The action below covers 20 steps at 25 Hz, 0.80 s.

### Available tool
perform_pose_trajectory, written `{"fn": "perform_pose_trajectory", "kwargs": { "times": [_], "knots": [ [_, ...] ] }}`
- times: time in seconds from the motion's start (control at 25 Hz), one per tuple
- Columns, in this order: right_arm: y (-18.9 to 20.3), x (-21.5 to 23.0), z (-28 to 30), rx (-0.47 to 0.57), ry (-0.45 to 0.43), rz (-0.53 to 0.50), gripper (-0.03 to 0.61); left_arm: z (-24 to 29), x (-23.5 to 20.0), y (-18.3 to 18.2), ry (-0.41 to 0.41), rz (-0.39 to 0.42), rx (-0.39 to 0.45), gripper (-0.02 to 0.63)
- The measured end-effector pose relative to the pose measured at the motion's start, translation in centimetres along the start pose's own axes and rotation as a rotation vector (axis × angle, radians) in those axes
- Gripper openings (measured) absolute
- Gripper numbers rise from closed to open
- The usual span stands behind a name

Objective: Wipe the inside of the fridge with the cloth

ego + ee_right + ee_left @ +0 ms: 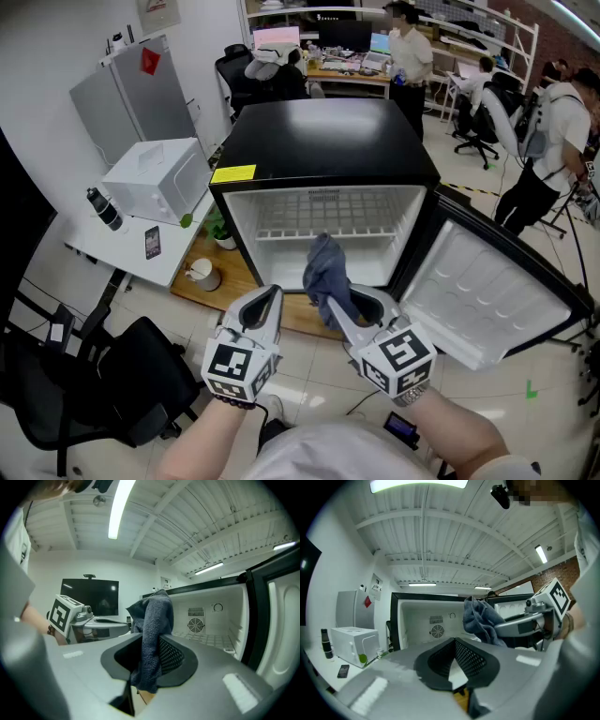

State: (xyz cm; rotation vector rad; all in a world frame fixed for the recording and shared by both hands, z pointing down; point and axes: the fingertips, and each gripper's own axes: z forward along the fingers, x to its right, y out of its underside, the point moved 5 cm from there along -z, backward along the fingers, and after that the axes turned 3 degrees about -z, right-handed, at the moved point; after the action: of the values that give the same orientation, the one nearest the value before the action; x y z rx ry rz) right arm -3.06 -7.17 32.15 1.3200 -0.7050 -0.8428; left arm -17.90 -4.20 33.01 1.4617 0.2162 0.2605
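Only the right gripper view shows the grip plainly: the right claw (pixel 149 660) is clamped on the grey cloth (pixel 153 634), which runs down between its jaws and bunches up above them. The left gripper view shows the left claw (pixel 454 644) closed with nothing in it, and the cloth (pixel 480 620) off to its right. Both of these views catch a round fan grille (pixel 195 625) on the fridge's back wall, which the head view does not make out.

From the head view, the cloth (pixel 328 274) hangs at the lower front edge of the open fridge (pixel 323 141), just before the cavity. A wire shelf (pixel 328 230) crosses the cavity's upper part; below it the space lies open. The door (pixel 487 291) stands swung out to the right, close beside the right claw (pixel 339 311). The left claw (pixel 266 298) sits just left of the cloth, apart from it. A white bench (pixel 131 253) carrying a white box (pixel 159 178) stands near the fridge's left side.
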Motion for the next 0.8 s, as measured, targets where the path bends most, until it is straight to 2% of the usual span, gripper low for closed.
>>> {"fn": "perform_pose_trajectory", "kwargs": {
  "times": [0.4, 0.8],
  "knots": [
    [0.1, 0.4, 0.8, -0.003, -0.067, -0.023, 0.087, -0.5, -0.9, 0.0, -0.139, 0.003, -0.036, 0.022],
    [-0.2, 0.7, 5.9, -0.02, -0.062, -0.065, 0.087, 0.5, -7.4, 0.6, -0.21, -0.041, -0.067, 0.072]
  ]
}}
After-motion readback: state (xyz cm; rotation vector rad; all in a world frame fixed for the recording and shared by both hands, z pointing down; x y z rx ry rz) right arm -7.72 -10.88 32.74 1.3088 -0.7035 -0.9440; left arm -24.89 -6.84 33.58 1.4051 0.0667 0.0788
